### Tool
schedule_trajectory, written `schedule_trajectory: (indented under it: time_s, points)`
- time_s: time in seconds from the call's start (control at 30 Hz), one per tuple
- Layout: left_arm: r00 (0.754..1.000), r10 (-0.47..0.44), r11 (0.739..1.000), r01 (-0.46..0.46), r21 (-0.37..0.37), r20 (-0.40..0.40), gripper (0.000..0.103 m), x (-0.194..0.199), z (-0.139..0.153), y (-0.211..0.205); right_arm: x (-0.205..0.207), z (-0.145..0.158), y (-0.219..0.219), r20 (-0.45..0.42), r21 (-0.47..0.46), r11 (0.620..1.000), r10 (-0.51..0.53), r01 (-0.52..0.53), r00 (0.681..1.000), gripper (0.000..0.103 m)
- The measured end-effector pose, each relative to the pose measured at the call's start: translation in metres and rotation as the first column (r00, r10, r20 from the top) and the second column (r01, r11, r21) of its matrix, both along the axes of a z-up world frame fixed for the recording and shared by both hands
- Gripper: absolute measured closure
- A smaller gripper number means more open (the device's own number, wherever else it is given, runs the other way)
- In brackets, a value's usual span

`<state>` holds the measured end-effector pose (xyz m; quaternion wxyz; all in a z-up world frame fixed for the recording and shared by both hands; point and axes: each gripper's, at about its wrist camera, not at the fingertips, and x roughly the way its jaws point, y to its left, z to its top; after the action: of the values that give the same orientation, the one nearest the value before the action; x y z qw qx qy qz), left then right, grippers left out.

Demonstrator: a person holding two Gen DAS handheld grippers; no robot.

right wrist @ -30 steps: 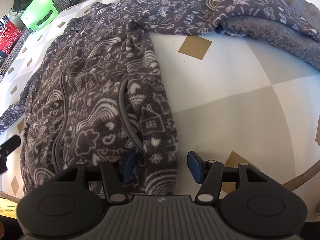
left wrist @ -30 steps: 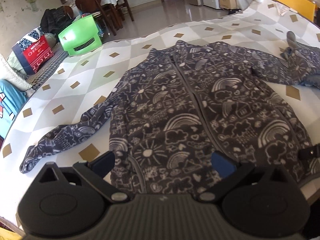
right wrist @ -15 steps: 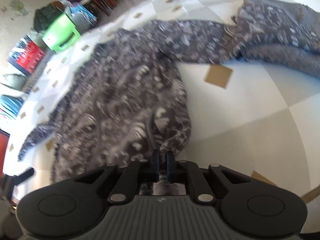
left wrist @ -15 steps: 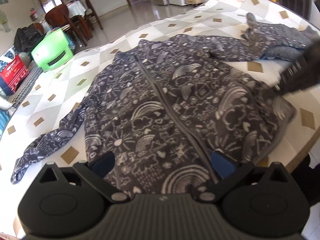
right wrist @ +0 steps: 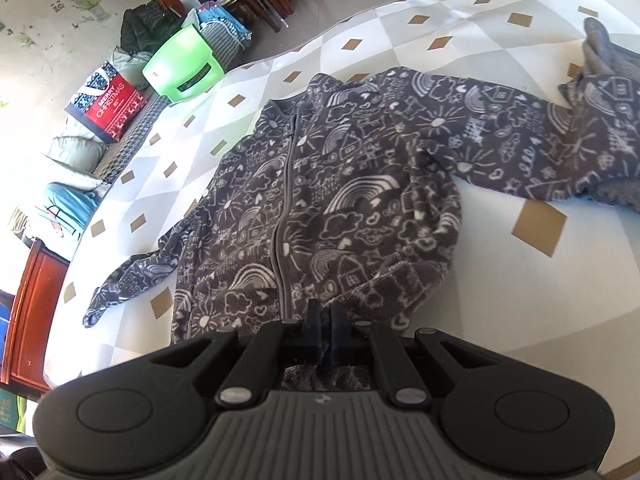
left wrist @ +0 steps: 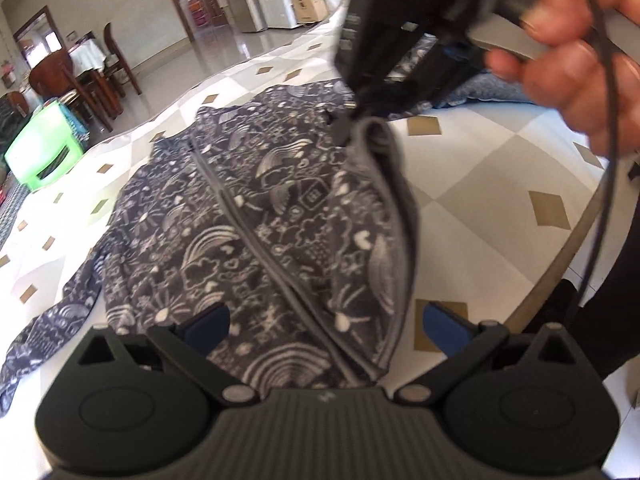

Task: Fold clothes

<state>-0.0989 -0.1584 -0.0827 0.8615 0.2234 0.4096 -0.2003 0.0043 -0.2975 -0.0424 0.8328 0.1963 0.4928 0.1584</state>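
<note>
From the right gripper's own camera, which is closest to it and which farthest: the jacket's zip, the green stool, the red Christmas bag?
1. Zip: nearest, running up the jacket just ahead of the right gripper, which is shut on its hem.
2. Green stool: past the table edge, upper left.
3. Red bag: left of the stool; too close to call.

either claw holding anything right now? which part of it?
Right claw is shut on the patterned fleece jacket, pinching its bottom hem at the right-hand corner, which is lifted off the table. Left claw is open, holding nothing.

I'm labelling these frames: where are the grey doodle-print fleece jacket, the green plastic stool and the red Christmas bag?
grey doodle-print fleece jacket [right wrist: 332, 216], right wrist view, chest.
green plastic stool [right wrist: 182, 66], right wrist view, seat.
red Christmas bag [right wrist: 114, 106], right wrist view, front.
</note>
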Motion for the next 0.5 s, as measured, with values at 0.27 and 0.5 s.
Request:
schedule_trajectory:
  time_s: [0.27, 0.5]
  points:
    - [0.996, 0.091, 0.993, -0.091, 0.071, -0.004, 0.000, 0.036, -0.032, -0.014, 0.025, 0.004, 0.001, -0.004, -0.020, 0.999, 0.033, -0.033, 0.999, 0.098]
    - [0.961, 0.272, 0.962, -0.273, -0.016, -0.057, 0.000, 0.061, -0.026, 0.007, 0.016, 0.000, -0.016, -0.002, -0.145, 0.989, -0.018, 0.017, 1.000, 0.072]
